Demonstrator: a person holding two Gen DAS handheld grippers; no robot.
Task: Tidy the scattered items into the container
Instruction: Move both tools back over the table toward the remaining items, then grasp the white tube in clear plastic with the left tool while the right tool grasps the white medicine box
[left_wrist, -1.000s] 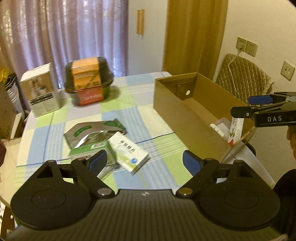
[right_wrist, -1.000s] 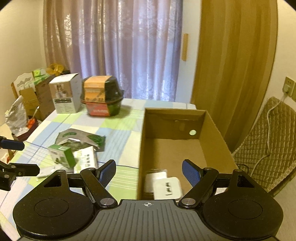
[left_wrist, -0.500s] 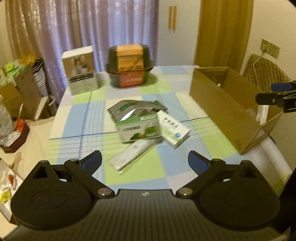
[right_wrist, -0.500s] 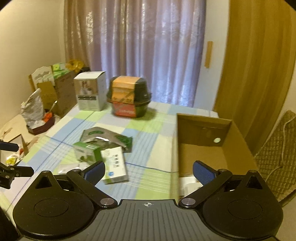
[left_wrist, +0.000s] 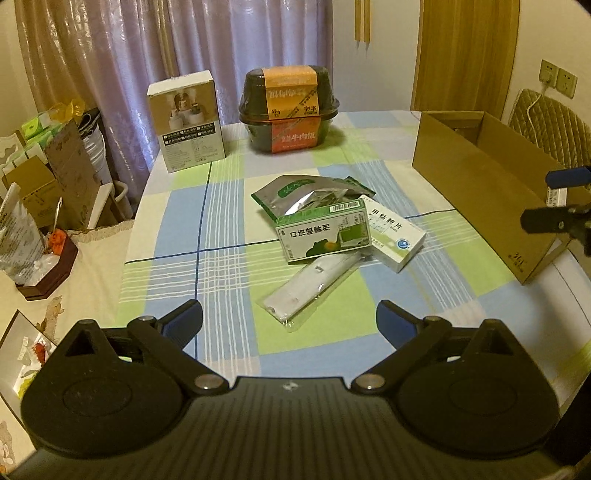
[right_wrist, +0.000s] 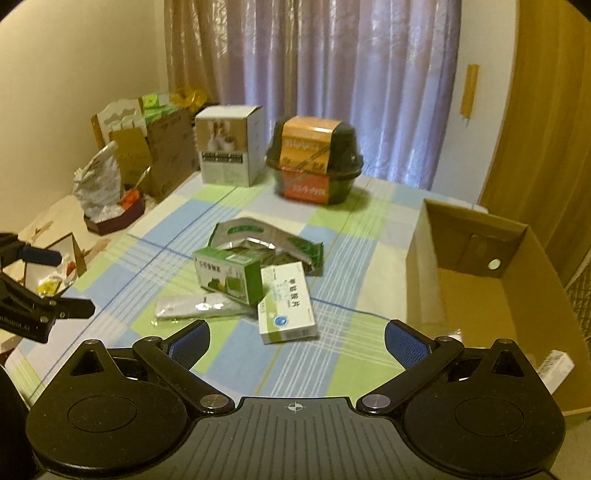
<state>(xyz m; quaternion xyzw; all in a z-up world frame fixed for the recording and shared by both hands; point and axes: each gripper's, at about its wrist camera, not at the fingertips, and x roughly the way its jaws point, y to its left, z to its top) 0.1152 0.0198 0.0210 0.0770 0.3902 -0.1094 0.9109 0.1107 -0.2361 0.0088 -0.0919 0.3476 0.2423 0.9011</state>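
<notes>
A small pile lies mid-table: a green-and-white medicine box (left_wrist: 325, 235) (right_wrist: 228, 278), a white box with a green stripe (left_wrist: 395, 236) (right_wrist: 287, 302), a silver-green foil pouch (left_wrist: 303, 194) (right_wrist: 258, 240) and a clear plastic sachet (left_wrist: 314, 284) (right_wrist: 192, 306). The open cardboard box (left_wrist: 480, 192) (right_wrist: 480, 295) stands on the right; a white item (right_wrist: 556, 367) lies in its near corner. My left gripper (left_wrist: 290, 321) hangs open above the table's near edge, short of the sachet. My right gripper (right_wrist: 297, 338) is open too, just in front of the striped box.
A white product carton (left_wrist: 186, 120) (right_wrist: 229, 147) and a black lidded food bowl with an orange band (left_wrist: 290, 109) (right_wrist: 316, 160) stand at the table's far end. Cartons and bags crowd the floor at left (left_wrist: 44, 177). A padded chair (left_wrist: 546, 122) stands behind the box.
Both grippers have drawn back and swung left, away from the cardboard box, and now face the pile. Neither has taken hold of anything.
</notes>
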